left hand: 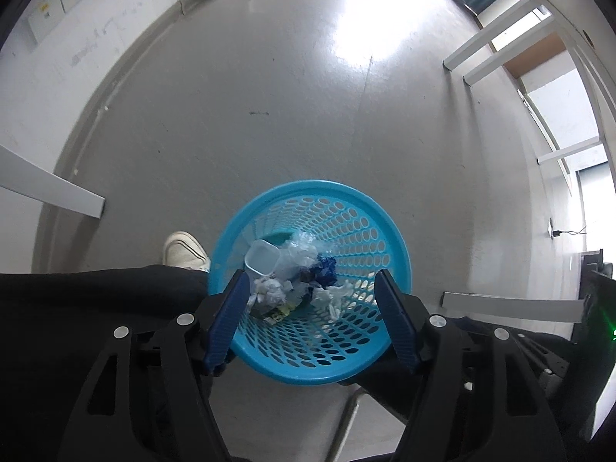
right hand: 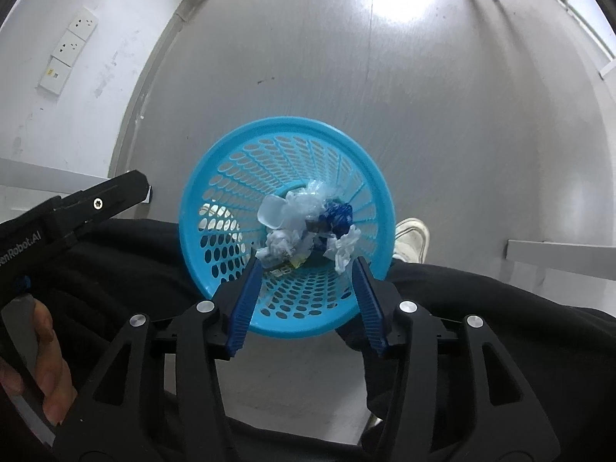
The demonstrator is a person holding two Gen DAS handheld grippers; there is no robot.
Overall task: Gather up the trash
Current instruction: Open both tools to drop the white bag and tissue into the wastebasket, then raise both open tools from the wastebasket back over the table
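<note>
A blue perforated plastic waste basket (left hand: 358, 208) stands on the grey floor, seen from above in both views (right hand: 215, 177). Inside lie a clear plastic cup (left hand: 261, 256), clear film (left hand: 304, 250), a blue wrapper (left hand: 325, 269) and crumpled white tissues (left hand: 271, 288). The same trash shows in the right wrist view: cup (right hand: 271, 211), blue wrapper (right hand: 338, 217), tissue (right hand: 346, 248). My left gripper (left hand: 312, 281) is open and empty above the basket. My right gripper (right hand: 308, 265) is open and empty above it too.
The person's black trousers (left hand: 96, 296) and white shoes (left hand: 183, 250) (right hand: 414, 238) flank the basket. The left gripper's body (right hand: 77, 208) shows at left in the right wrist view. White table legs (left hand: 500, 54) stand far right; a wall with sockets (right hand: 69, 46) at left.
</note>
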